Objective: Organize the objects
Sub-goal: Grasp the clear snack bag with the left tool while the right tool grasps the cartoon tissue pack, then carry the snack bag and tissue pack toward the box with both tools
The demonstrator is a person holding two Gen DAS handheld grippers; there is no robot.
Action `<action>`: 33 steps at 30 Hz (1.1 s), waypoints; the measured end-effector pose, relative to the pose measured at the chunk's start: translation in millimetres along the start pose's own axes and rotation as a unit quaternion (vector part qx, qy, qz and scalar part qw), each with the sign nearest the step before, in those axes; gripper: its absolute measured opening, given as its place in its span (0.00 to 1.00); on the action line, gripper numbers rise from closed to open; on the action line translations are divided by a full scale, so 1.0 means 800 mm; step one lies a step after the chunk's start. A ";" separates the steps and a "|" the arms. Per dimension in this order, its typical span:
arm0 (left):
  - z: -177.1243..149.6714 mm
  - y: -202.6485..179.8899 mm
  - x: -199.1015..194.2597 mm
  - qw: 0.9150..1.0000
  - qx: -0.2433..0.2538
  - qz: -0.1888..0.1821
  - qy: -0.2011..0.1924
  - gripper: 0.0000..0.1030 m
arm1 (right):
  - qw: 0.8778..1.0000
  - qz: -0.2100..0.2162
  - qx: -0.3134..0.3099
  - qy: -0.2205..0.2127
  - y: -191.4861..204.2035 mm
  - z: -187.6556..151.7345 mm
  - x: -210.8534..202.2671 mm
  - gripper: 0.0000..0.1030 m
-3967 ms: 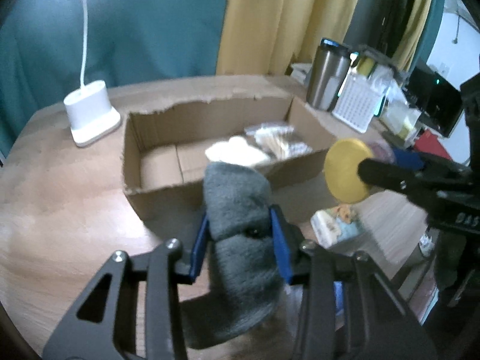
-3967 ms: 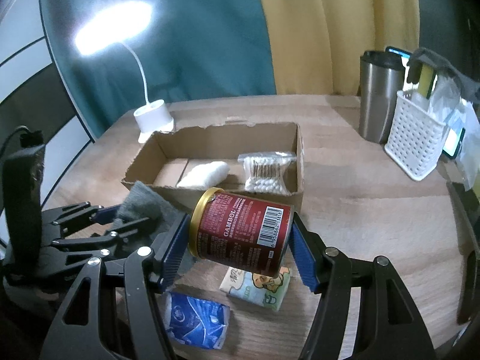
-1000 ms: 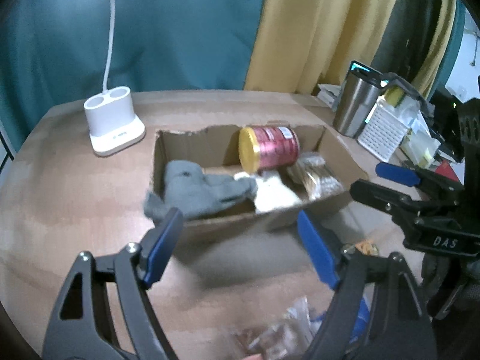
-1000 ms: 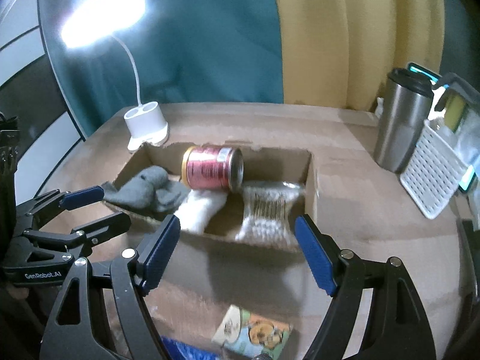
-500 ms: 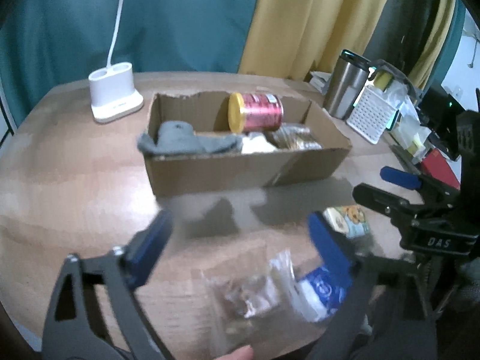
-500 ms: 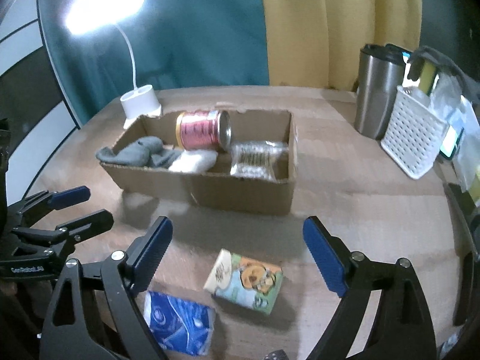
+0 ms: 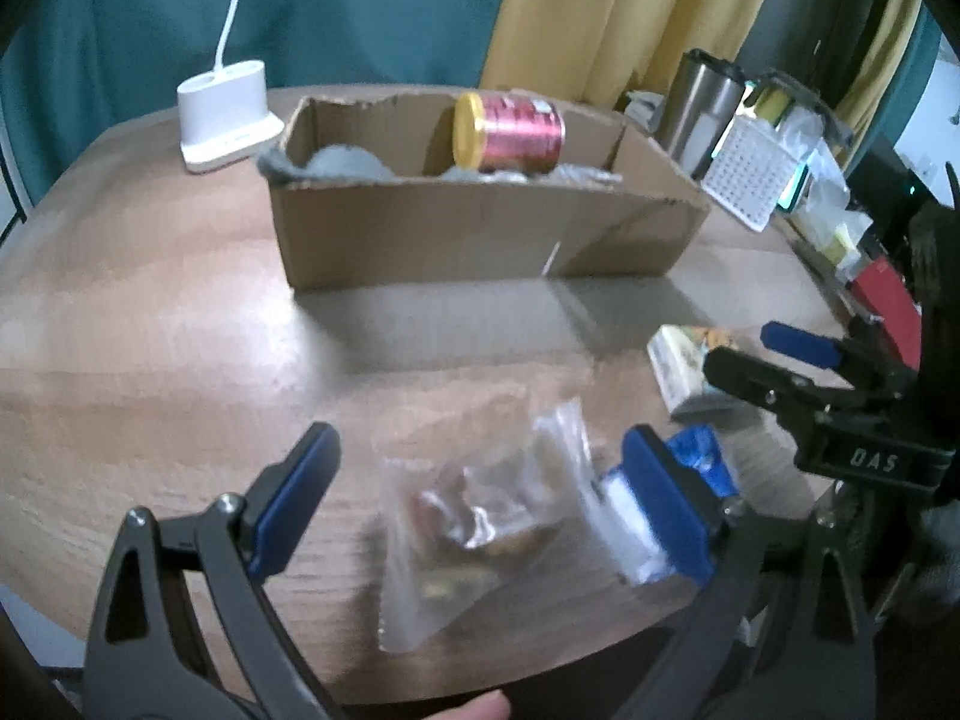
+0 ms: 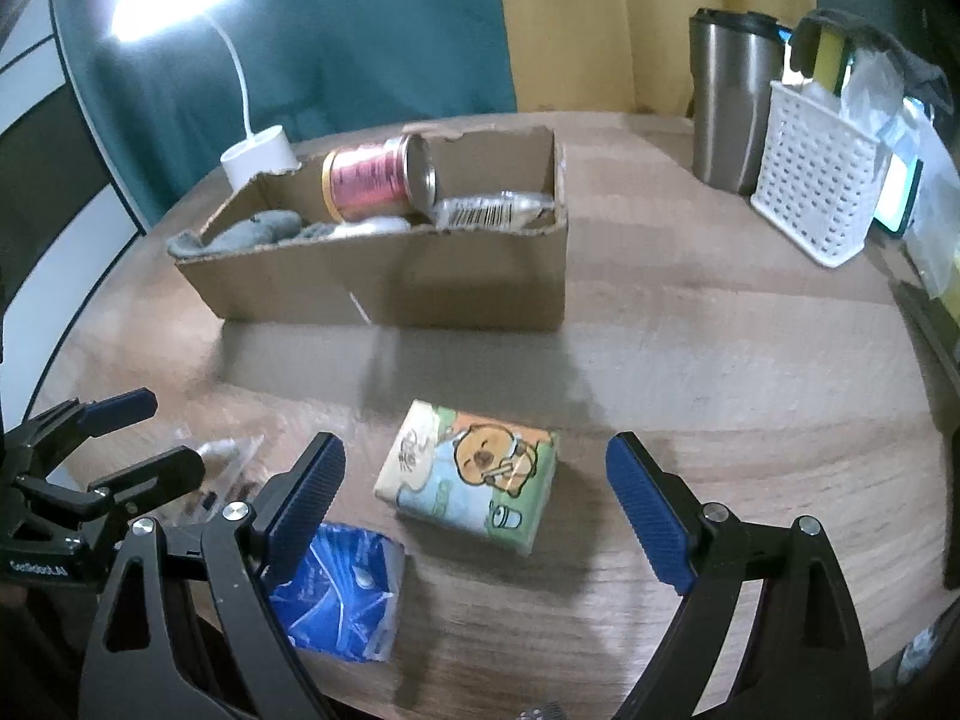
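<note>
A cardboard box point(image 7: 480, 234) point(image 8: 456, 282) holds a red can point(image 7: 510, 132) point(image 8: 375, 177) on its side, a grey sock point(image 7: 342, 168) point(image 8: 258, 231) and a clear packet point(image 8: 492, 210). My left gripper point(image 7: 480, 504) is open, its jaws either side of a clear bag of snacks point(image 7: 474, 516) on the table. My right gripper point(image 8: 474, 498) is open over a cartoon tissue pack point(image 8: 474, 486) point(image 7: 684, 360). A blue packet point(image 8: 342, 594) point(image 7: 702, 462) lies by the right gripper's left finger.
A white lamp base point(image 7: 225, 114) point(image 8: 258, 159) stands behind the box on the left. A steel tumbler point(image 8: 729, 102) point(image 7: 696, 102) and a white perforated basket point(image 8: 822, 174) point(image 7: 750, 174) stand at the right. The wooden table's point(image 8: 720, 372) front edge is near.
Both grippers have pulled back from the box and come down low over the front of the table, the left over the clear bag, the right over the tissue pack. Both stay open.
</note>
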State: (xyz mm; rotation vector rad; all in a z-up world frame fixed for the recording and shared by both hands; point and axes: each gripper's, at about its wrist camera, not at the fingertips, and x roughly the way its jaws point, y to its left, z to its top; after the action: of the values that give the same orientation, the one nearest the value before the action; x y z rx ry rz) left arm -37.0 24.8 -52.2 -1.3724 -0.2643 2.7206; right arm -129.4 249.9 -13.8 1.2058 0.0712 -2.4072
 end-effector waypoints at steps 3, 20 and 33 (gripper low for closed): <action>-0.005 0.000 0.006 1.000 -0.002 0.002 0.007 0.93 | 1.000 0.000 -0.002 0.008 0.002 -0.002 0.006 0.88; -0.019 0.001 0.024 0.999 0.035 0.025 0.013 0.73 | 1.000 0.002 -0.008 0.028 0.005 -0.005 0.028 0.74; 0.003 -0.006 0.004 0.999 0.042 0.009 -0.011 0.58 | 1.000 0.010 -0.012 0.005 0.005 0.016 0.005 0.72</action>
State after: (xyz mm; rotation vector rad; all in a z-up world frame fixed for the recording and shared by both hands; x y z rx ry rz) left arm -41.0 30.0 -52.6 -1.3309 -0.1369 2.7291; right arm -139.6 241.9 -8.7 1.2015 0.0913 -2.3763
